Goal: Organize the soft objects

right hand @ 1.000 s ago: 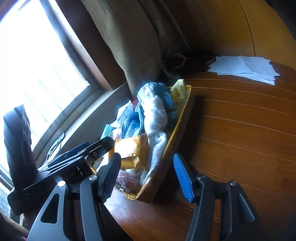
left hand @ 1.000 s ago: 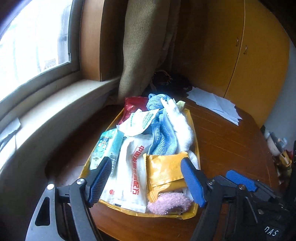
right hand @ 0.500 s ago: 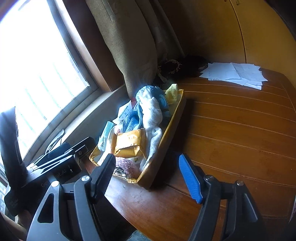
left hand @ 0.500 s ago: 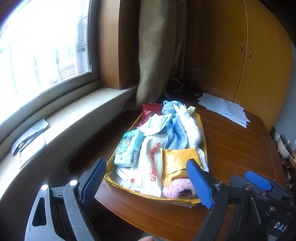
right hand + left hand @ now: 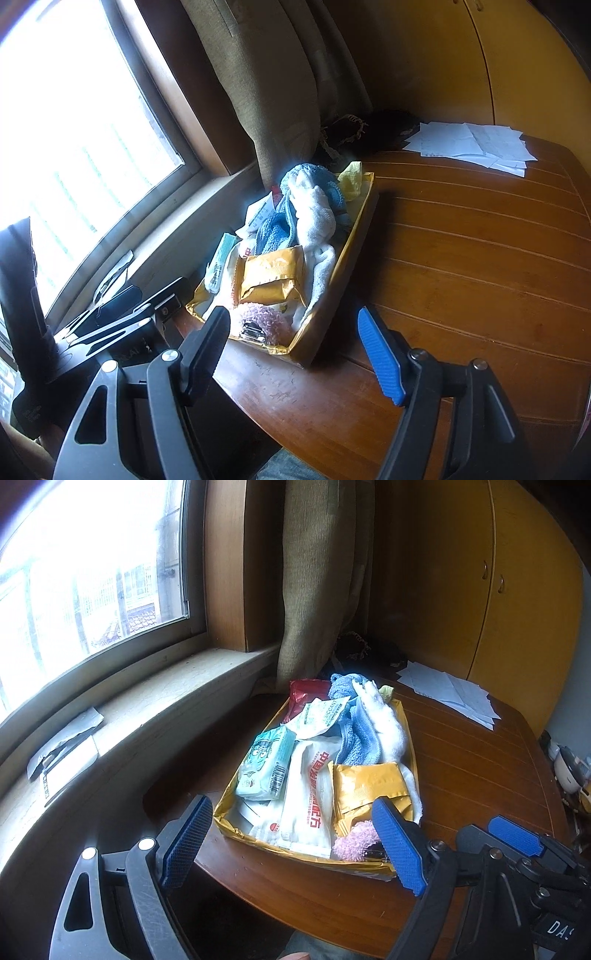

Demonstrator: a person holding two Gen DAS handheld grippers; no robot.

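Tray bottom mostly hidden under heaped packets, cloths.

The tray sits on the table, at the table's edge nearest the windowsill. Inside the tray, towels lie along the side away from the sill, reaching to the far end. A tissue pack lies along the sill side, with a long wipes pack between it and the towels. A foil pouch rests at the near end beside the towels, and a fuzzy ball lies in the near corner, perhaps on a clip. Beyond the tray hangs a curtain; papers lie well apart at the table's far side, before the cupboard.
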